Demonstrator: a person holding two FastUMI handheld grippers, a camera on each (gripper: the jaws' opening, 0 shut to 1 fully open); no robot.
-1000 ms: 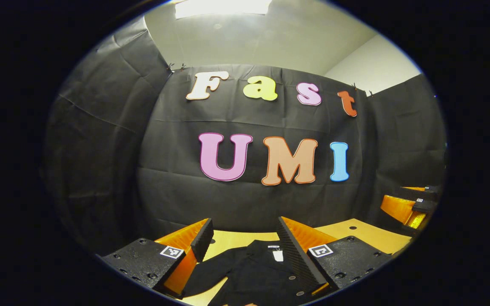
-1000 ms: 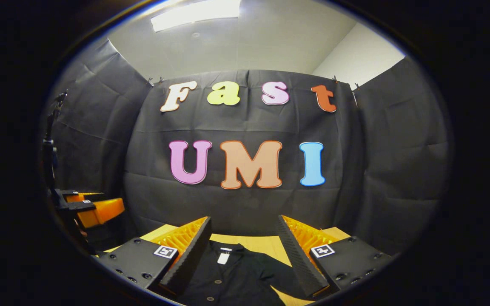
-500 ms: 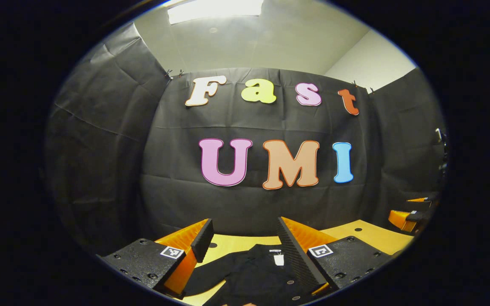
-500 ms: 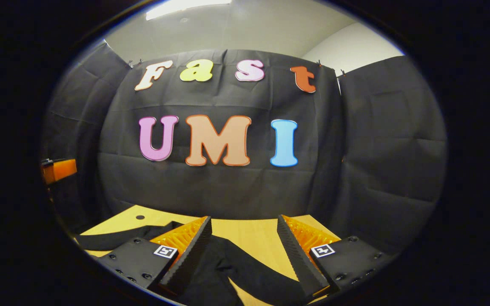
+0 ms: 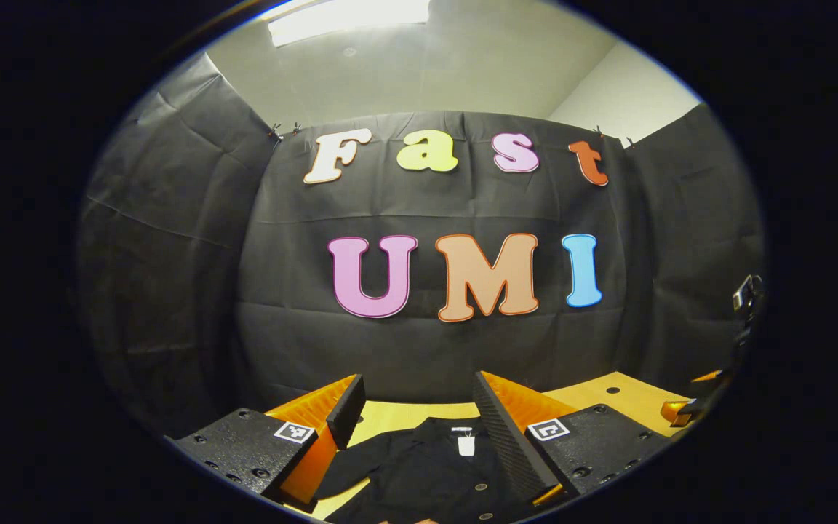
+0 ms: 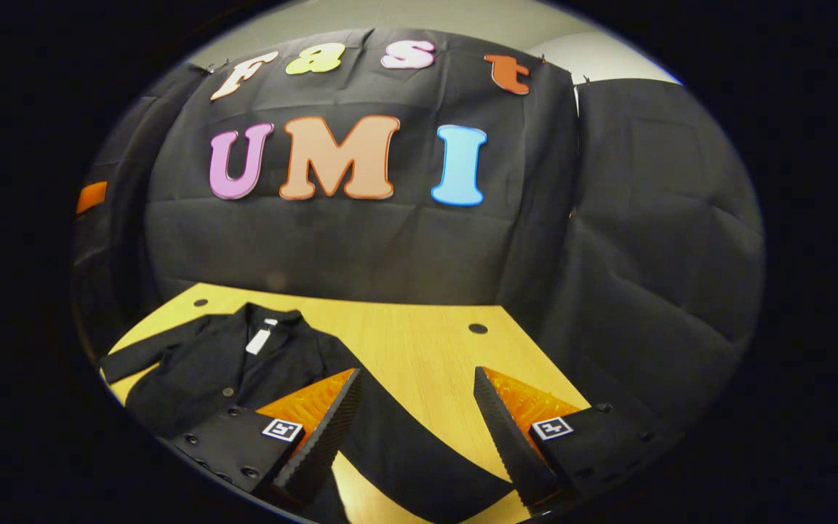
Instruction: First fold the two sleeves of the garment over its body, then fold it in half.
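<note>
A black button-front garment (image 6: 208, 371) lies flat on the wooden table (image 6: 419, 335), collar and white tag toward the booth wall. One sleeve (image 6: 419, 458) runs out to the right and passes under and between the fingers of my right gripper (image 6: 417, 378), which is open and hovers above it. The other sleeve (image 6: 135, 356) points left. In the left gripper view the garment (image 5: 426, 473) lies below my left gripper (image 5: 419, 422), which is open with nothing between its fingers. An orange part of the right gripper (image 5: 681, 411) shows at the far right.
The black cloth wall (image 6: 361, 240) closes off the back and right side of the table. Two small round holes (image 6: 477, 328) mark the tabletop. Bare wood lies right of the garment. An orange piece (image 6: 92, 196) shows at the left edge.
My right gripper has swung to the right and tipped down, from over the garment's collar to over its right sleeve. The left gripper has barely shifted.
</note>
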